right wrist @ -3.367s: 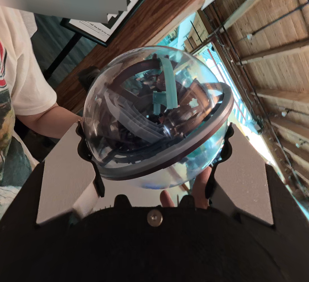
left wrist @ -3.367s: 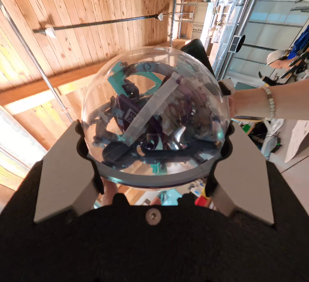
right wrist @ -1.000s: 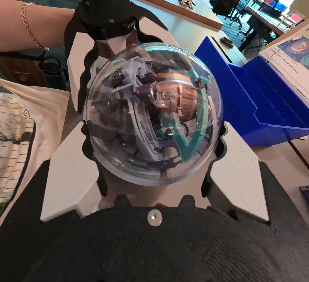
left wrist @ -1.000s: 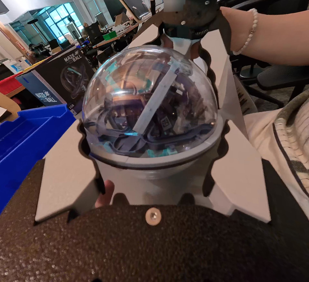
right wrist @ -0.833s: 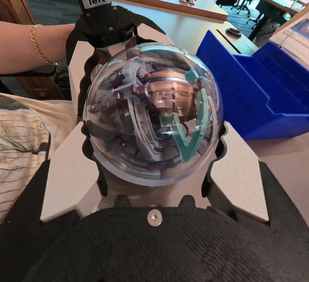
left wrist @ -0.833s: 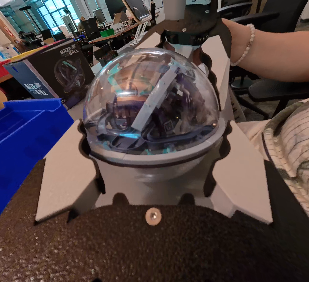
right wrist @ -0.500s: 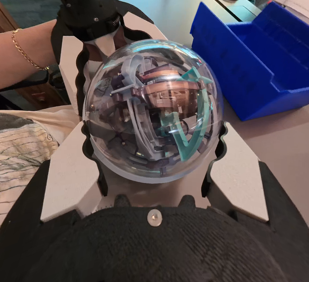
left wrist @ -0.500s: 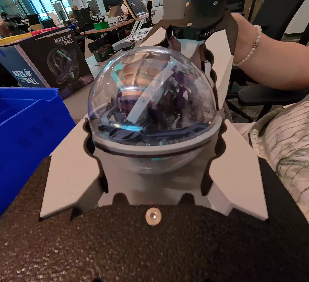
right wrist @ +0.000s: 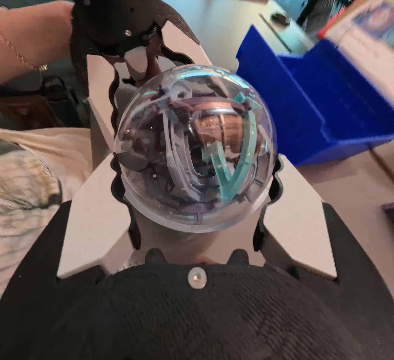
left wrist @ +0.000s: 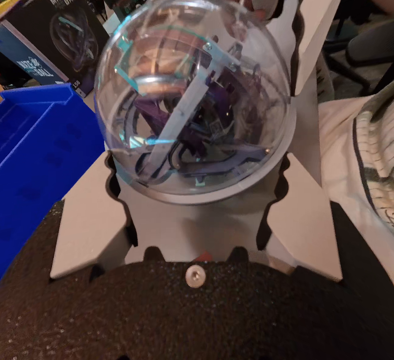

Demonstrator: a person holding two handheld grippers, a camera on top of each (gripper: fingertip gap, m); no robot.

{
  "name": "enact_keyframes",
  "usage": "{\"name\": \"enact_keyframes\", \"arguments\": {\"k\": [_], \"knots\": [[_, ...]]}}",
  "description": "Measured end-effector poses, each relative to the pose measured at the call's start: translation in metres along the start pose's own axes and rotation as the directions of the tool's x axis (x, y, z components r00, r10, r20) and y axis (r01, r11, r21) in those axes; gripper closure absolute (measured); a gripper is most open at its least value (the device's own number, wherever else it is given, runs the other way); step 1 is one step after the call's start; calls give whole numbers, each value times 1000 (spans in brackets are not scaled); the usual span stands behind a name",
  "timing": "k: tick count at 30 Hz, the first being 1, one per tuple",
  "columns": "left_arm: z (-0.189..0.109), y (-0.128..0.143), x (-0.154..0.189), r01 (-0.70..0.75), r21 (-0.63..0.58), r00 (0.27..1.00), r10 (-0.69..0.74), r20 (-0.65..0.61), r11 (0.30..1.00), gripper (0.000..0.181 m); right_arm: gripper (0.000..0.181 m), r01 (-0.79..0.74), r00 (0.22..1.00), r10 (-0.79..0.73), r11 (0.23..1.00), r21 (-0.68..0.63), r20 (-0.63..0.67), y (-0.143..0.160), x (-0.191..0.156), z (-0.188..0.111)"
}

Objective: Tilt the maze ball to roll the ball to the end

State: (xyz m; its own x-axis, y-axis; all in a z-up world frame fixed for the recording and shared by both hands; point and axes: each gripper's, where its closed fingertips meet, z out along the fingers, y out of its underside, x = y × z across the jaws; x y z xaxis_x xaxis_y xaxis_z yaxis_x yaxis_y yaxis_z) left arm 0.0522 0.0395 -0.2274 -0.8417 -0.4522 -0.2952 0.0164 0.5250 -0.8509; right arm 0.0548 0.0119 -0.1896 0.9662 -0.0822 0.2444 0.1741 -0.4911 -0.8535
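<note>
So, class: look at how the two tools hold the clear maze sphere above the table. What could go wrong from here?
1. The maze ball is smooth and round, held only at its sides by the left tool and right tool; uneven squeezing could let it slip.
2. The blue bin sits close beside it; a wide tilt might knock it.
3. The right wrist view is motion-blurred, so fast tilting may overshoot the track.

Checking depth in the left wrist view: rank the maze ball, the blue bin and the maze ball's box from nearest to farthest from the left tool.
1. Maze ball: between the left tool's fingers.
2. Blue bin: left, just beyond.
3. Box: upper left, behind the bin.
</note>
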Motion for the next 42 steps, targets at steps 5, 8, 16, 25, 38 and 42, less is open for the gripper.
{"name": "enact_keyframes", "arguments": {"k": [5, 8, 16, 25, 38, 42], "knots": [[1, -4, -1, 78, 57, 997, -77, -22, 995, 40, 39, 72, 997, -72, 994, 79, 0, 0, 4, 3], [0, -10, -2, 107, 103, 994, -104, -34, 989, 39, 39, -11, 999, 8, 997, 81, 34, 3, 6, 3], [-14, -26, -1, 324, 160, 941, -299, -158, 932, 38, 39, -388, 906, 369, 920, 58, 208, 4, -2, 7], [-15, -24, 0, 314, 162, 944, -290, -156, 935, 38, 39, -371, 915, 353, 927, 63, 194, 3, -2, 8], [-19, -12, 1, 137, 125, 988, -127, -89, 983, 38, 39, -36, 996, 29, 996, 82, 82, 5, -7, 13], [-28, -26, 3, 295, 180, 948, -265, -175, 938, 31, 40, 44, 998, -47, 996, 75, 36, 3, -9, 16]]}}
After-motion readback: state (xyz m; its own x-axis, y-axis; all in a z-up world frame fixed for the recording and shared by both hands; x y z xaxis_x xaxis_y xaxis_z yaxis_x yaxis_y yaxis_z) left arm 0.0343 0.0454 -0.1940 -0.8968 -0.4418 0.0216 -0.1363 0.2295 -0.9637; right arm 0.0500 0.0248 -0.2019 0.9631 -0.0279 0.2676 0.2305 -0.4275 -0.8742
